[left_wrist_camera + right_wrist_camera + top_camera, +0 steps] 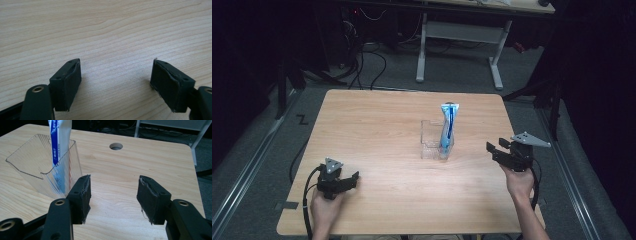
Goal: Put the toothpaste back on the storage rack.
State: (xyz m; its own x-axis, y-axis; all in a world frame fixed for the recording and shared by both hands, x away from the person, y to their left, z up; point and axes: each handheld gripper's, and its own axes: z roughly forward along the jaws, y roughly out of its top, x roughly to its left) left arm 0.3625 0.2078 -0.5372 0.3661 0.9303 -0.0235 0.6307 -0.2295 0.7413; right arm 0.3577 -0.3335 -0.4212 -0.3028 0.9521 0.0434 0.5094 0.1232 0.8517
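Wooden table (387, 150); blue-white tube (447, 127) upright in clear holder (430, 140), near right gripper (493, 149), jaws spread, empty.

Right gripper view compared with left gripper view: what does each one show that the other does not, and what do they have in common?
The right gripper view shows a clear plastic holder with a blue and white tube standing in it, a round hole in the table top, and the table's far edge with the floor beyond.

The left gripper view looks closely along the left gripper at bare wood grain, with no table edge.

Both look at the same wooden table between two black jaws standing apart with nothing between them; the right gripper is open too.
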